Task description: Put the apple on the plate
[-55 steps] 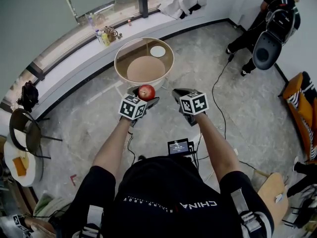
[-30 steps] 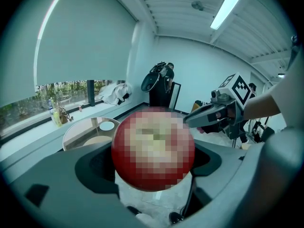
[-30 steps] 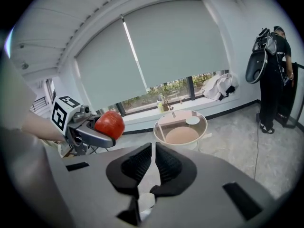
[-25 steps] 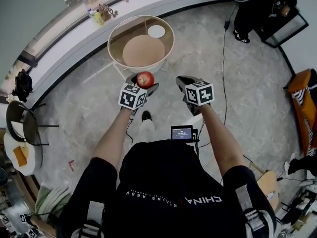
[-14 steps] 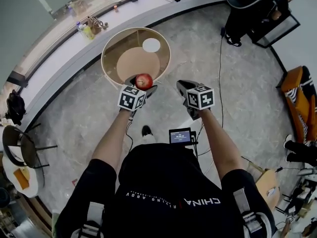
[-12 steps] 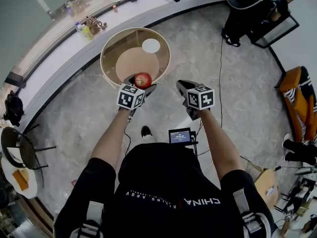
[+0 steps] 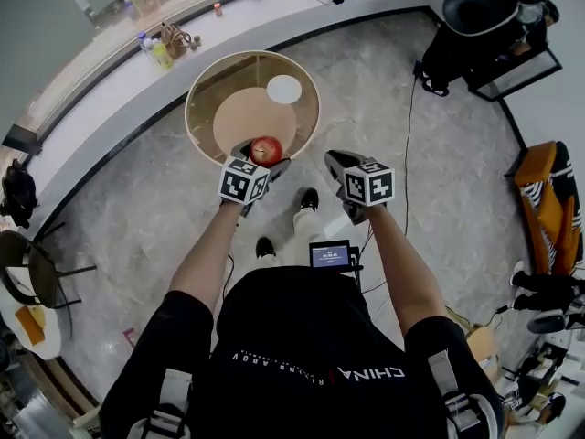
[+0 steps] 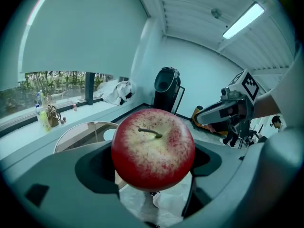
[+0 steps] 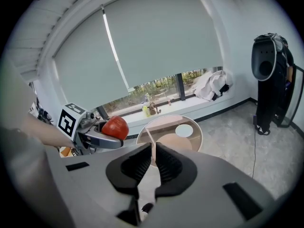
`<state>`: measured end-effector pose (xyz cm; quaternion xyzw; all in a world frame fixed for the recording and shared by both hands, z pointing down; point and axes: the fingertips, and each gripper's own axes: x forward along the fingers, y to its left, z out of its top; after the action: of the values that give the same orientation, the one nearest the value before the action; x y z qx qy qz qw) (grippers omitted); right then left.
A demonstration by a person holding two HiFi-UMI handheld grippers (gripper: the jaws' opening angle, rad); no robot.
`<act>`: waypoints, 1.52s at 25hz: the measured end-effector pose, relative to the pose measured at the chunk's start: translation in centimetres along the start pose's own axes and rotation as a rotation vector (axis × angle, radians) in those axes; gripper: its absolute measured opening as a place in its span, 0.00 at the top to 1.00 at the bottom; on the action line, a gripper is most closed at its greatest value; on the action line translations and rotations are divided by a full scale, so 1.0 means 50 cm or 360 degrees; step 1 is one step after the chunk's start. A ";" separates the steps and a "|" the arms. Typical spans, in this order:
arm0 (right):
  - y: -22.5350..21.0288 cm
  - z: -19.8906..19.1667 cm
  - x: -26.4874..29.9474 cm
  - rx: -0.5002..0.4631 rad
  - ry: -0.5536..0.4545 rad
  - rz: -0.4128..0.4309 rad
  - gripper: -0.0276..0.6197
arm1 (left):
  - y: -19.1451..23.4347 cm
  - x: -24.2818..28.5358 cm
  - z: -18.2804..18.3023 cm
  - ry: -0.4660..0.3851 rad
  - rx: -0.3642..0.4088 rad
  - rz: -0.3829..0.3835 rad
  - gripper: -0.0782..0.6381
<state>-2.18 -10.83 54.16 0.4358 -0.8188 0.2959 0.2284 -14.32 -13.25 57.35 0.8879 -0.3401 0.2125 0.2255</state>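
Note:
A red apple (image 7: pixel 266 150) (image 8: pixel 153 148) sits stem up between the jaws of my left gripper (image 7: pixel 260 159), which is shut on it. In the head view the apple hangs over the near rim of a round wood-rimmed table (image 7: pixel 194 99). A small white plate (image 7: pixel 284 89) (image 9: pixel 184 130) lies on the far right of the tabletop, beyond the apple. My right gripper (image 7: pixel 339 165) (image 9: pixel 152 147) is held to the right of the left one, off the table, jaws shut with nothing between them. The right gripper view shows the apple (image 9: pixel 115 127) at its left.
A curved white window ledge (image 7: pixel 110 90) with bottles (image 7: pixel 155 51) runs behind the table. A black chair-like object (image 7: pixel 484 7) stands at the back right and a cable (image 7: pixel 407 126) trails across the stone floor. Orange furniture (image 7: pixel 547 199) is at the right edge.
The person has walked closer to the table. The apple, still held in the left gripper, has gone from short of the table to over its near rim. The right gripper stays shut alongside.

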 end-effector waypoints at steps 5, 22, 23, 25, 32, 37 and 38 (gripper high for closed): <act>-0.090 0.048 0.097 -0.0083 0.0110 0.0135 0.88 | 0.062 0.075 0.056 0.0012 -0.0017 0.0109 0.28; -0.288 0.296 0.276 -0.0142 0.0136 0.0340 0.88 | 0.172 0.291 0.261 0.0087 -0.0069 0.0229 0.28; -0.286 0.302 0.283 -0.0144 0.0138 0.0333 0.88 | 0.183 0.293 0.264 0.0095 -0.0067 0.0227 0.28; -0.277 0.314 0.293 -0.0139 0.0139 0.0330 0.88 | 0.202 0.292 0.274 0.0104 -0.0059 0.0218 0.28; -0.297 0.349 0.308 -0.0120 0.0133 0.0275 0.88 | 0.238 0.310 0.308 0.0126 -0.0006 0.0178 0.28; -0.315 0.334 0.321 -0.0097 0.0178 0.0269 0.88 | 0.251 0.343 0.290 0.0202 -0.0021 0.0151 0.28; -0.324 0.331 0.323 -0.0099 0.0184 0.0275 0.88 | 0.252 0.357 0.289 0.0217 -0.0023 0.0148 0.28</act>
<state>1.33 -38.71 57.08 0.3383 -0.8476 0.3135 0.2624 -7.81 -38.58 58.37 0.8530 -0.3663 0.2802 0.2445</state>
